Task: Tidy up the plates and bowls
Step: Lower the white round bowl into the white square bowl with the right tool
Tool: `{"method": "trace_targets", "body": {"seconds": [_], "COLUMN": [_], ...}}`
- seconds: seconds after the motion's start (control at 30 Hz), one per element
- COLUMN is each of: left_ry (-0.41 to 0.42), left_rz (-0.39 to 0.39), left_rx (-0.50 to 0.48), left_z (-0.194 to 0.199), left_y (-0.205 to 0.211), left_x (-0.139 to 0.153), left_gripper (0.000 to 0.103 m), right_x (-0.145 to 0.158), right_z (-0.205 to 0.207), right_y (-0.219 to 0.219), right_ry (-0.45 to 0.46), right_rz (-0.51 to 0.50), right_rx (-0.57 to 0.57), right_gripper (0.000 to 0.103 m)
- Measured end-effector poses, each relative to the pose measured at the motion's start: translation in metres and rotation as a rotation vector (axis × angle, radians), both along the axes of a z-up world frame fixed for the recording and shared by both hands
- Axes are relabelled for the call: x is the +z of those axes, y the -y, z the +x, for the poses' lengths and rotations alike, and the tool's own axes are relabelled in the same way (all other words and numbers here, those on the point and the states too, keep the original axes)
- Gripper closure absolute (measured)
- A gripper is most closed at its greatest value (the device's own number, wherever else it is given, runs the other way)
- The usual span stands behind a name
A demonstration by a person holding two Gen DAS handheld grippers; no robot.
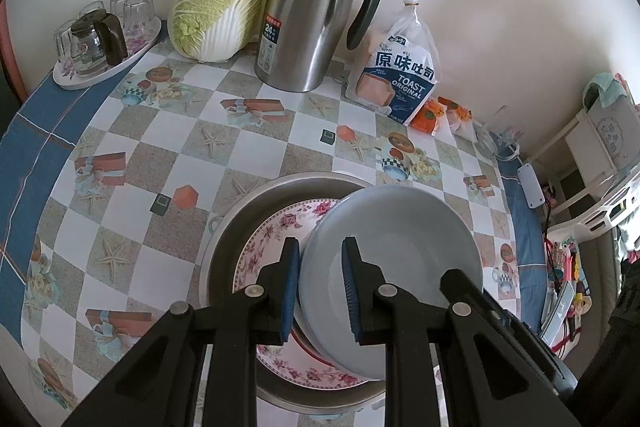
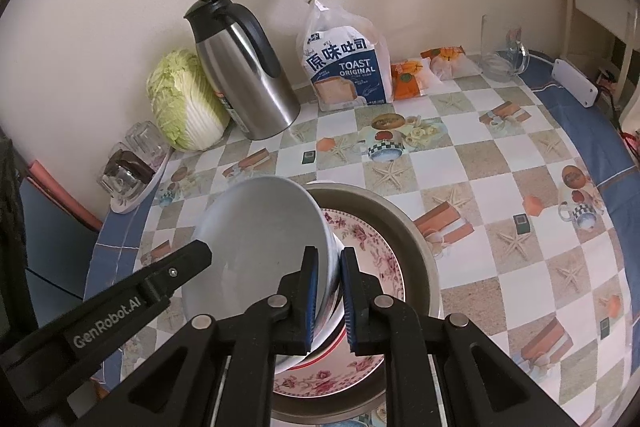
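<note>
A pale blue-grey bowl (image 1: 400,251) (image 2: 260,239) is held tilted above a floral plate (image 1: 276,231) (image 2: 372,247) that lies in a round metal basin (image 1: 248,211) (image 2: 412,239). My left gripper (image 1: 320,287) straddles the bowl's left rim, one finger inside and one outside. My right gripper (image 2: 328,291) is shut on the bowl's right rim. The left gripper's finger also shows in the right wrist view (image 2: 188,259), at the bowl's far rim.
Along the wall stand a napa cabbage (image 1: 220,3), a steel thermos jug (image 1: 316,11), a toast bag (image 1: 404,71), orange snack packets (image 1: 436,115) and a glass mug (image 2: 500,51). A tray of glasses (image 1: 100,43) sits at the far left. A white shelf (image 1: 600,147) stands past the table's right edge.
</note>
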State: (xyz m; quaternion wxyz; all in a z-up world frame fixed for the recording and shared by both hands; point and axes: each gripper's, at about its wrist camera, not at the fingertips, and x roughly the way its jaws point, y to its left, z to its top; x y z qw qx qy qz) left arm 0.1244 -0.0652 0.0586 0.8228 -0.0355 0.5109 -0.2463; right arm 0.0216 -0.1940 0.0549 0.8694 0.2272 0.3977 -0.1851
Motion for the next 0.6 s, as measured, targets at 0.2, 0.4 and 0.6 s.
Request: {"method": "trace_targets", "body": {"seconds": [0.2, 0.4, 0.6], "left_ry": [-0.001, -0.003, 0.001], "left_rz": [-0.007, -0.012, -0.024], "left_rx": [0.000, 0.005, 0.014], "left_z": [0.000, 0.000, 0.000], "left_y": [-0.001, -0.002, -0.006], "left_x": [0.000, 0.001, 0.005], "left_gripper": [0.082, 0.082, 0.082], "right_x": [0.009, 0.011, 0.001], "right_z": [-0.007, -0.010, -0.012], "right_y": [0.006, 0.011, 0.020], "right_ry": [0.039, 0.071, 0.109], "right_rz": [0.010, 0.040, 0.137], "right_rx": [-0.014, -0.012, -0.007], "right_gripper": [0.089, 0.091, 0.093]}}
